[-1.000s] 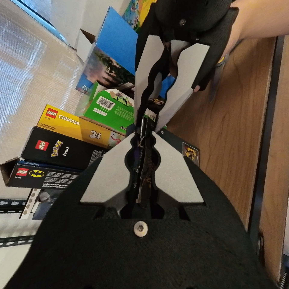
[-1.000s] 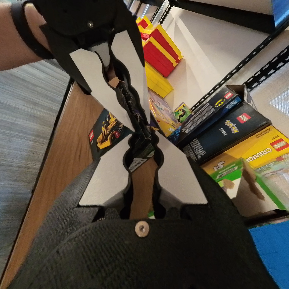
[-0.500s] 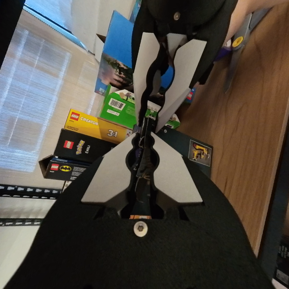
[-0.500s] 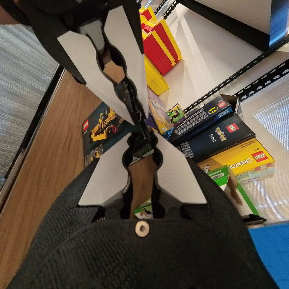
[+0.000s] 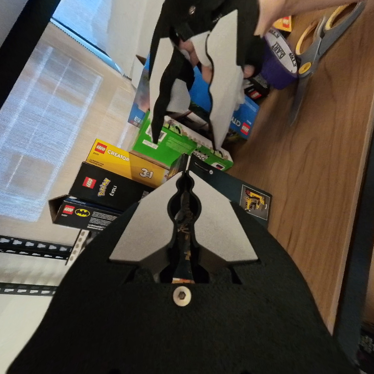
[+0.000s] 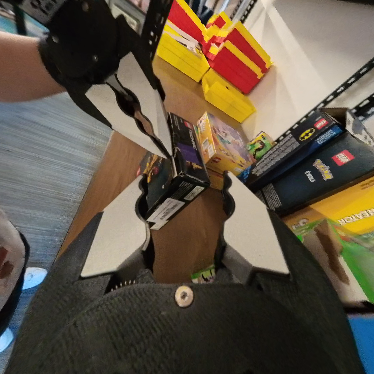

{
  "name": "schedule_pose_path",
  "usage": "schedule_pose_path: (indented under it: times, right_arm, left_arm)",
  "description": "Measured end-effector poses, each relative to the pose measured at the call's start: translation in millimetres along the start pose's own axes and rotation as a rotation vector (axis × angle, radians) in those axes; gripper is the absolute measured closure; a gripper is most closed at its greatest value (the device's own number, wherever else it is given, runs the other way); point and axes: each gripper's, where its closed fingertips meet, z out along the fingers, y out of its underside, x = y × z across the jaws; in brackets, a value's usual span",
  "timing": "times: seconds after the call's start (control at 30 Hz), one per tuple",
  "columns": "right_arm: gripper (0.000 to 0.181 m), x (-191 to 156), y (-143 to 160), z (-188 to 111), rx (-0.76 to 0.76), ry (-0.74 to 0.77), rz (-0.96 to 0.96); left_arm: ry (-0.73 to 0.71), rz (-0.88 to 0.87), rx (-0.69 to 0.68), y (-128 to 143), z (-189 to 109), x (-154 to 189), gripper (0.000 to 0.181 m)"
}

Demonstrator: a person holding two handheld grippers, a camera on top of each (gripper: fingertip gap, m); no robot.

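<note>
I have the small black box (image 6: pixel 188 182) up off the desk (image 6: pixel 113 172). The left gripper (image 6: pixel 169 155) has its jaws clenched on the box's upper edge. The right gripper (image 6: pixel 183 176) has its jaws spread wide, and the box's lower end sits between them, close against one finger. I cannot tell if it touches.

My right wrist view shows the box as cardboard, glossy black with a purple panel and a white barcode sticker on its end face. The left wrist view shows only a thin dark sliver of the box (image 5: pixel 185 220) pinched inside the left gripper (image 5: pixel 185 174), with the released right gripper (image 5: pixel 186 144) beyond it.

Only the left view takes in grey scissors (image 5: pixel 315 40) with yellow handle linings and a purple tape roll (image 5: pixel 277 60), both on the wood-grain desk (image 5: pixel 303 182). A flat dark box (image 5: pixel 232 190) with a yellow vehicle picture lies below the grippers. Near it are a green box (image 5: pixel 162 147), a yellow box (image 5: pixel 125 162) and a black box (image 5: pixel 105 190), each with a red logo or printed text.

Only the right view shows the red and yellow plastic bins (image 6: pixel 232 66), stacked farther along.
</note>
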Motion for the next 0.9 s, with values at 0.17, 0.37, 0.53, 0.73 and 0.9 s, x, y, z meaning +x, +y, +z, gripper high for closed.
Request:
schedule_pose_path:
  times: [0.17,0.37,0.53,0.73,0.9]
  right_arm:
    - [0.137,-18,2,17,-0.053,-0.052,-0.187]
    - [0.157,-25,-5,21,-0.041,-0.034,-0.103]
    - [0.152,-16,5,22,-0.097,0.080,-0.235]
    - [0.152,-18,2,23,-0.084,0.050,-0.141]
    - [0.151,-12,-2,26,-0.122,0.090,-0.100]
  left_arm:
    - [-0.013,0.028,0.015,5,-7,-3,0.181]
    - [-0.090,-0.067,0.020,18,-20,-19,0.181]
    - [-0.210,-0.280,0.063,38,-57,-41,0.179]
    - [-0.178,-0.386,0.077,66,-65,-45,0.167]
    - [-0.034,-0.330,0.088,63,-50,-41,0.156]
